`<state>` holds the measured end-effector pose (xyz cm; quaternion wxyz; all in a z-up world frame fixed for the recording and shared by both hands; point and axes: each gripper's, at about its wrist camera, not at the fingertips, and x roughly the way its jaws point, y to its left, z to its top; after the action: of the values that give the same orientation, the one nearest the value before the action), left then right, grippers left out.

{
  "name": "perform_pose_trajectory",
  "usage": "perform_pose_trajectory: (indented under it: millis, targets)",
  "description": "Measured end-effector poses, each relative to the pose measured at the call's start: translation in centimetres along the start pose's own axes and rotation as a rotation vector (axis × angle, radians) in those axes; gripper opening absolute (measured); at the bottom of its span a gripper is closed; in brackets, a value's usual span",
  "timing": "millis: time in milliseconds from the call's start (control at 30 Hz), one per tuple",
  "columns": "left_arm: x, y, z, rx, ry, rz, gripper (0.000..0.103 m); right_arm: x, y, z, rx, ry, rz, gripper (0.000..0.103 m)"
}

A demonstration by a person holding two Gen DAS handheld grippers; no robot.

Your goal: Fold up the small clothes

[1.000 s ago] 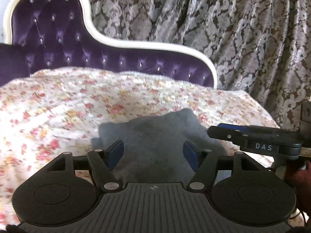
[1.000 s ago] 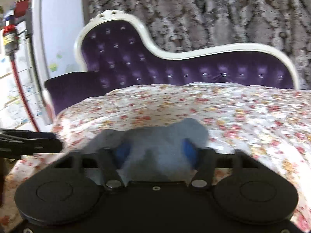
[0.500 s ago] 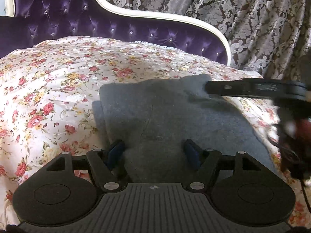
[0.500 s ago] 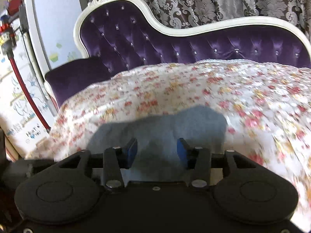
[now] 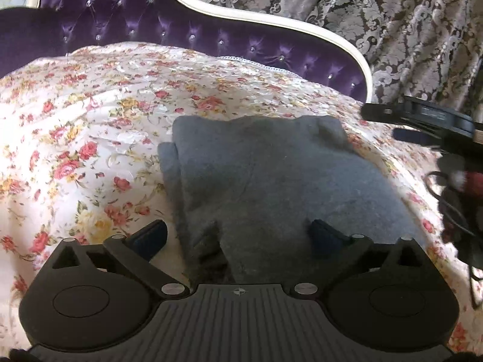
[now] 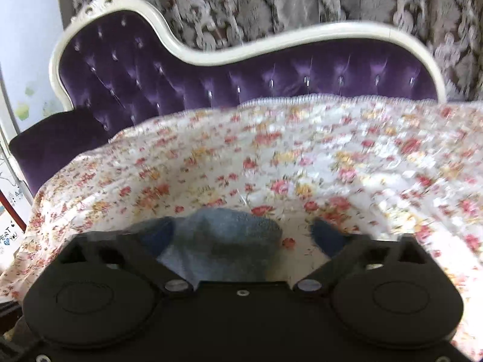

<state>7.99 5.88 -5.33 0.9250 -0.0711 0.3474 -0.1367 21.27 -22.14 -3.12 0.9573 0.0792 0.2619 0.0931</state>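
On floral bedspread (image 5: 90, 114), just in front of the purple tufted headboard (image 5: 126, 30), lies the grey garment (image 5: 271, 175), folded flat w/ a second layer peeking out along its side away from the right gripper. Left gripper (image 5: 238, 236) sits at garment's near edge, jaws opening & spread wide: one blue pad (image 5: 151, 235) over bare bedspread beside the cloth, the other resting on the grey fabric, nothing pinched. Right gripper (image 6: 243, 235) is at the garment's far corner from headboard's tall end, jaws opening, spread wide too; a bump of grey cloth sits btwn its fingers but pads don't press it. From left wrist view, right gripper (image 5: 422, 123) shows just beside garment's edge. Patterned curtain (image 5: 392, 15) hangs behind headboard
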Motion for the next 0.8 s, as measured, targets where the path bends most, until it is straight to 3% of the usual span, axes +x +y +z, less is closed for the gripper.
perform_pose_trajectory:
  millis: [233, 467, 667, 800]
  targets:
    - [-3.0, -1.5, -0.1, 0.044, -0.045, 0.108, 0.102, -5.0, 1.7, -1.6, -0.02, -0.051, -0.054, 0.103]
    - [-5.2, -2.5, 0.1, 0.044, -0.027, 0.041, 0.102, -8.5, 3.6, -4.1, -0.047, -0.052, -0.111, 0.103]
    - [-6.6, -4.1, 0.0, 0.058, -0.018, 0.031, 0.102, -10.9, 4.4, -5.4, -0.004, -0.041, -0.11, 0.102]
    - [-7.2, -5.2, -0.1, 0.072, -0.016, 0.097, 0.102, -11.7, 4.5, -6.1, 0.036, -0.005, -0.09, 0.103]
